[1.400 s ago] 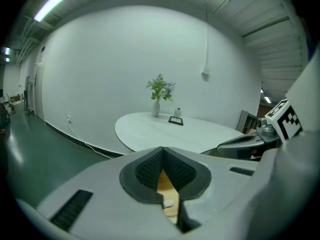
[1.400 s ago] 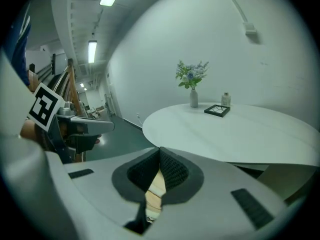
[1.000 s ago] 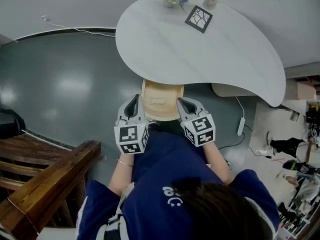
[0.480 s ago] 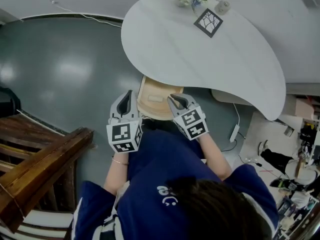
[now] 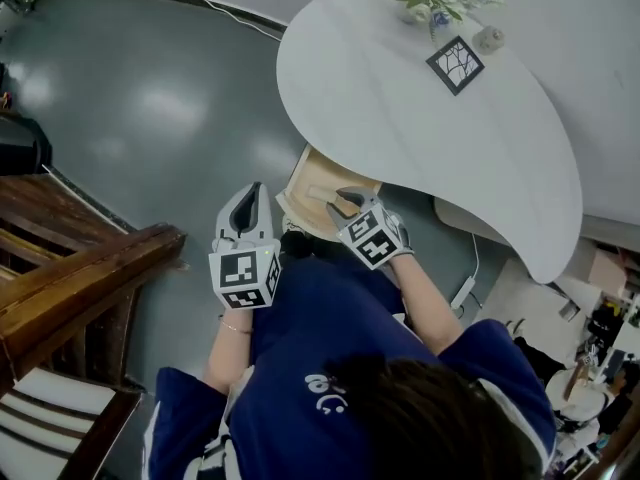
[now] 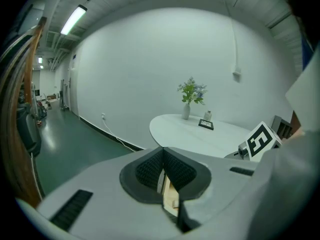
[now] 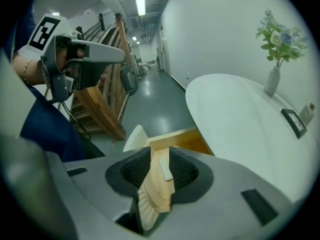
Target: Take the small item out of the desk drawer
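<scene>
Small item (image 7: 164, 170): pale, lying flat on the floor of the open drawer (image 5: 303, 180) under the desk (image 5: 420, 108).
Right gripper (image 5: 346, 202): over the drawer; fingers just been opening, half apart, item between them, ungripped.
Left gripper (image 5: 248, 204): beside the drawer; fingers together, empty.

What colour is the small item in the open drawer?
The small item is off-white, on the drawer's light wood; clearest in the right gripper view.

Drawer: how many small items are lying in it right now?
1. A small white item lies flat on the wooden floor of the open drawer. The drawer's back part runs under the white tabletop, so more could be hidden there.
</scene>
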`<state>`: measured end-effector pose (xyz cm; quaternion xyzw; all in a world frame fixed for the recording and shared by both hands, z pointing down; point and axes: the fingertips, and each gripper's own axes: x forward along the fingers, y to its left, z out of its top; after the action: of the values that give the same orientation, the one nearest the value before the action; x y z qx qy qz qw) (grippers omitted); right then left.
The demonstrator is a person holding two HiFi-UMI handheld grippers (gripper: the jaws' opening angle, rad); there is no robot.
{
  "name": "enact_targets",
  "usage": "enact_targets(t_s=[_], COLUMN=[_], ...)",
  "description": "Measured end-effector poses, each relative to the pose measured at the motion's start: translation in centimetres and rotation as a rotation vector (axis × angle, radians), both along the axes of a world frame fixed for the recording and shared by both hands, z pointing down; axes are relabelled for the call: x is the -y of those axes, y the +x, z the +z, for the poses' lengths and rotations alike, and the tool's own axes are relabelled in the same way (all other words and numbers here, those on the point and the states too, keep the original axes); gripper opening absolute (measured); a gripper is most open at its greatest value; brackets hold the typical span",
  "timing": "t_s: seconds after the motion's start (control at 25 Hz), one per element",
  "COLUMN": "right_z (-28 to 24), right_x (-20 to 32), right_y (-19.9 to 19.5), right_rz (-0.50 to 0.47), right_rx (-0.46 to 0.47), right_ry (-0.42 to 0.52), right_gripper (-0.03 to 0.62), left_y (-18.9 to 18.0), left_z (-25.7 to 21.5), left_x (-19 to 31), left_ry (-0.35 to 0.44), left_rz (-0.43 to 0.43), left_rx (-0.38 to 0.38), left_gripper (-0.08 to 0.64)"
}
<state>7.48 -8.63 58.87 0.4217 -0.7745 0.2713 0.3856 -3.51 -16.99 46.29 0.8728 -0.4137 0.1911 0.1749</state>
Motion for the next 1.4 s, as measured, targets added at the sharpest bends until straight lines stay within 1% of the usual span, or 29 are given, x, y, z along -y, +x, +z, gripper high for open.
enact_targets(t_s=[0.24,0.36,0.52,0.68,0.96,1.16,1.4], right_z=[3.3,5.0,7.0,8.6,11.3,13.6,15.9], right_x=[0.3,0.5,0.6,0.7,0.7,0.8,0.7], right_y=[-0.6,-0.7,-1.0,-1.7,-2.3,-2.5,-2.6], right_rz=[-0.12,-0.165,-0.228,-0.299,-0.355,-0.38,-0.404], right_rx=[-0.029,-0.046,-0.087,-0.117,-0.127,-0.142,-0.156], right_ry=[-0.078,-0.114,-0.147,-0.171,-0.221,-0.245,-0.28], right_gripper=[0.141,0.152,0.158,0.163,0.184,0.209,0.214], left_y=[-2.5,-3.7,-4.8,-5.0,-5.4,-6.7,-8.1], left_z=[0.3,0.5,0.8,1.2,2.0,3.1,3.8], left_x=[-0.4,-0.7,-1.2,-1.4,-2.7,-4.0,-5.0], left_ry=[-0.007,-0.016,-0.024,-0.038,-0.069,-0.107,-0.133], left_rz=[-0.087,-0.135,-0.17,-0.19,-0.208,-0.237,-0.275], left_rx=[0.039,0.056,0.078,0.087,0.109,0.133,0.152], left_gripper=[0.003,0.003,0.003,0.003,0.003,0.003,0.003])
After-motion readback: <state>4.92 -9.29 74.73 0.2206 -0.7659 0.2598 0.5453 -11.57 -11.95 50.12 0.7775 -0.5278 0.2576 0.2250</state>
